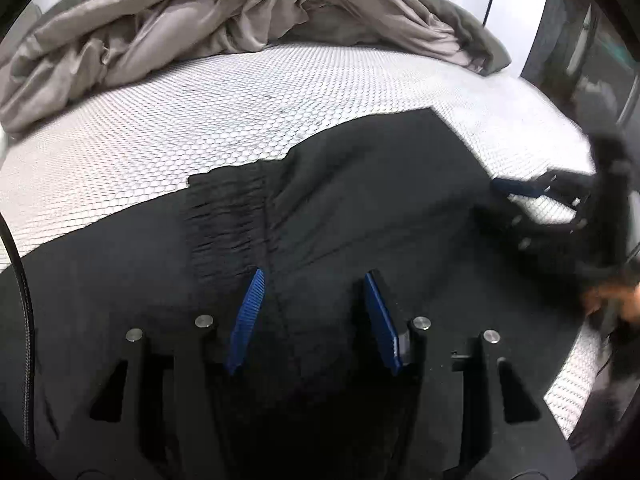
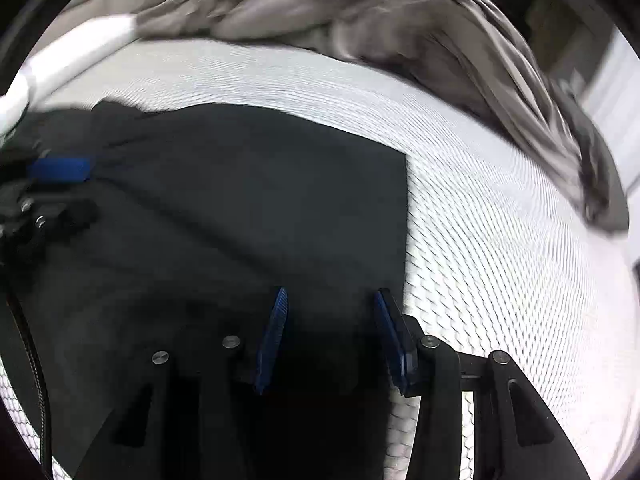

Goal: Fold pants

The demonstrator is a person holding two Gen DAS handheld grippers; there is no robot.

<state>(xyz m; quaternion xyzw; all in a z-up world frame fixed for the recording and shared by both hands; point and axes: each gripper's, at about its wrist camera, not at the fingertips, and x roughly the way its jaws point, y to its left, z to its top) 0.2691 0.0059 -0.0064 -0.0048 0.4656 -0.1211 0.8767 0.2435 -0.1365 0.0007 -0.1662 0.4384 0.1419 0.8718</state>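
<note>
Black pants (image 1: 360, 200) lie spread on the white honeycomb-textured mattress (image 1: 200, 120), their gathered elastic waistband (image 1: 228, 216) pointing toward its far side, where a grey-brown duvet (image 1: 180, 20) is heaped. One straight edge and a sharp corner (image 2: 402, 156) of the cloth lie flat on the mattress; I judge this a first lengthwise fold already laid, though the dark fabric hides the layers. Shallow creases remain near the waistband. Left gripper (image 1: 312, 312) hovers low over the waistband area, fingers spread, nothing between them. Right gripper (image 2: 328, 340) sits over the cloth's right edge, likewise parted and empty; its view is motion-blurred. Left to do, by my estimate: smoothing, then crosswise folds to shorten the length. No bundle yet.
</note>
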